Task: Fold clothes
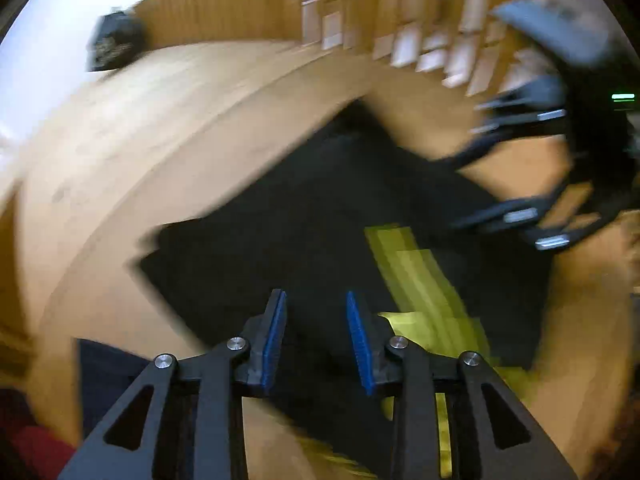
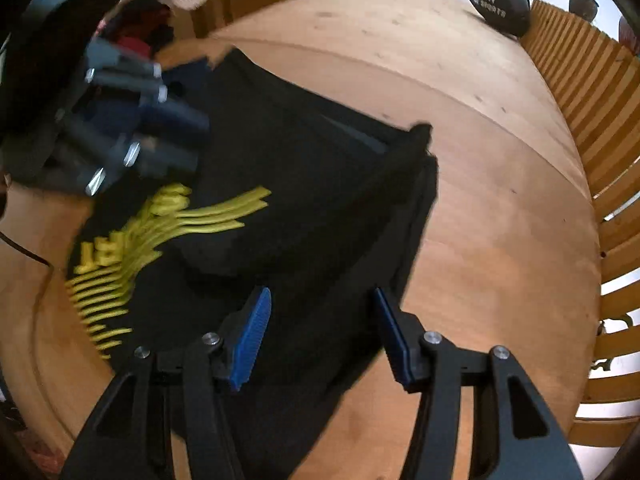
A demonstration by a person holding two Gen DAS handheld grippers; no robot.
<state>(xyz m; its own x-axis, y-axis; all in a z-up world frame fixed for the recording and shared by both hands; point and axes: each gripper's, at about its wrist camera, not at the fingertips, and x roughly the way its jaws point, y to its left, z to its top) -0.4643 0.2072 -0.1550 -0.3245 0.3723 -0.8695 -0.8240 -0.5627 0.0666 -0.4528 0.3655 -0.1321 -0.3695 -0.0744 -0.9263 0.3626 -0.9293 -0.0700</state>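
A black T-shirt (image 2: 304, 184) with a yellow print (image 2: 160, 220) lies partly folded on a round wooden table (image 2: 480, 200). In the left wrist view the same black T-shirt (image 1: 300, 216) and its yellow print (image 1: 424, 284) are blurred. My left gripper (image 1: 316, 300) hovers open above the shirt, nothing between its blue pads (image 1: 276, 336). My right gripper (image 2: 320, 296) is open over the shirt's edge, also holding nothing. Each gripper shows in the other's view: the right gripper (image 1: 492, 168) far right, the left gripper (image 2: 184, 136) at upper left, both blurred.
A small black bag (image 2: 500, 4) with white lettering sits at the table's far edge, also seen as a black bag (image 1: 116, 40) in the left wrist view. A slatted wooden railing (image 2: 600, 160) curves behind the table. Dark and red clothes (image 2: 140, 28) lie beyond the table's rim.
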